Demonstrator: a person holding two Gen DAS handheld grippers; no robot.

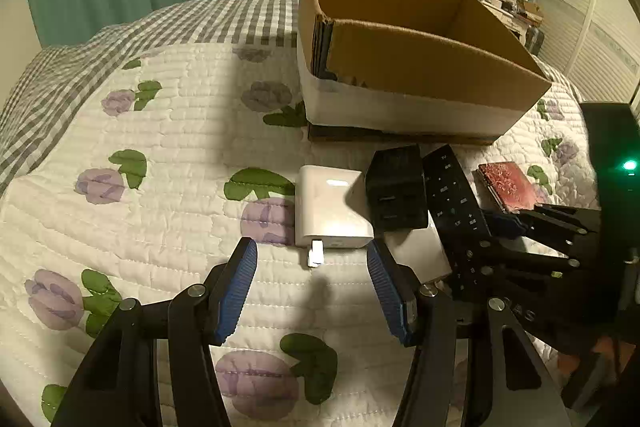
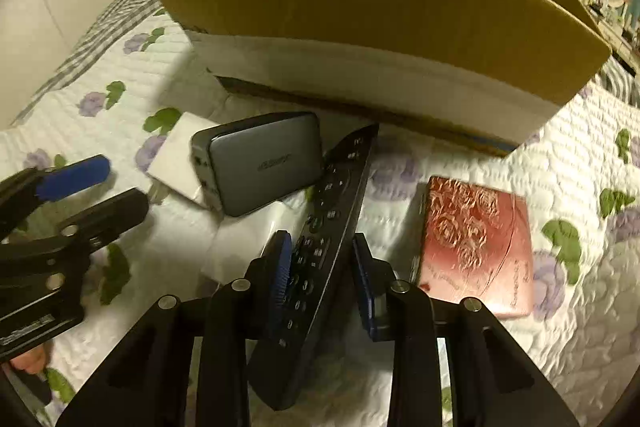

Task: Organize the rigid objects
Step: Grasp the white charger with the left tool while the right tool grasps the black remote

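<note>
We are holding our left gripper (image 1: 312,267) spread wide over the quilt (image 1: 160,227), just short of the white charger (image 1: 332,207). Right of it the dark charger (image 2: 260,159) is lying, then the remote (image 2: 320,251), which our right gripper (image 2: 320,267) is straddling, right pad apart. Farther right the red box (image 2: 476,243) is resting, cardboard box (image 2: 360,7) behind.

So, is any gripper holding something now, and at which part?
The right gripper has its fingers on both sides of the black remote, near its lower-middle; a firm clamp cannot be told. The left gripper is open, holding nothing.
</note>
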